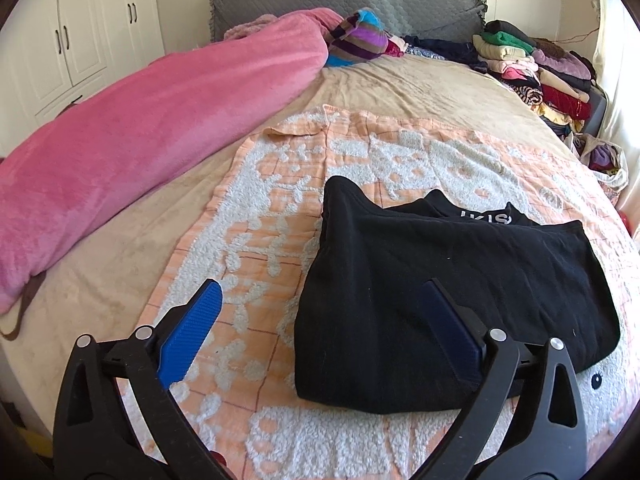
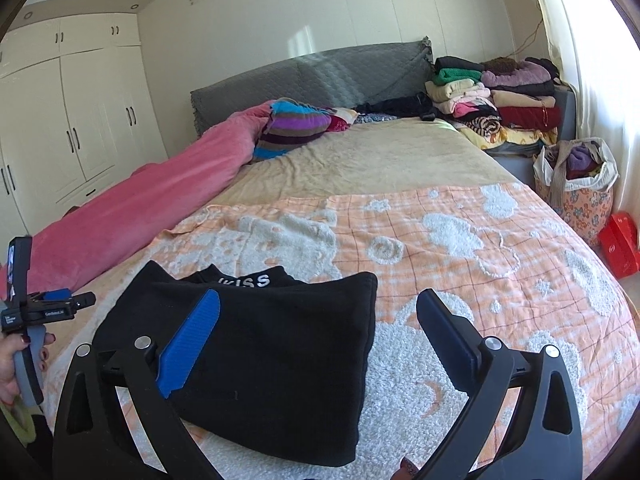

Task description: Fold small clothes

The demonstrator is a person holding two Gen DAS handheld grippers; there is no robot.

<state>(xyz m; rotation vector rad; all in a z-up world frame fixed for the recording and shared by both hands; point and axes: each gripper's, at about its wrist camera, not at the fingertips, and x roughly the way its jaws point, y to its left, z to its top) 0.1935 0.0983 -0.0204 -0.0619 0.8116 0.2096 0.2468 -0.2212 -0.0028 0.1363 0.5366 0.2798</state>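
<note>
A black garment [image 1: 440, 288] with white lettering on its waistband lies folded on the orange-and-white towel [image 1: 304, 184] spread over the bed. My left gripper [image 1: 320, 292] hovers above the garment's near left edge, jaws wide open, nothing between its blue pads. In the right wrist view the same black garment [image 2: 280, 344] lies in front of my right gripper [image 2: 318, 300], which is open over the garment's right edge and holds nothing. The left gripper's handle [image 2: 28, 320] shows at the far left in a hand.
A long pink blanket [image 1: 152, 132] runs along the bed's left side up to a striped pillow [image 1: 356, 38]. Stacks of folded clothes [image 2: 492, 100] stand at the head on the right. A flowered bag [image 2: 572, 188] and a red box [image 2: 618, 242] sit beside the bed.
</note>
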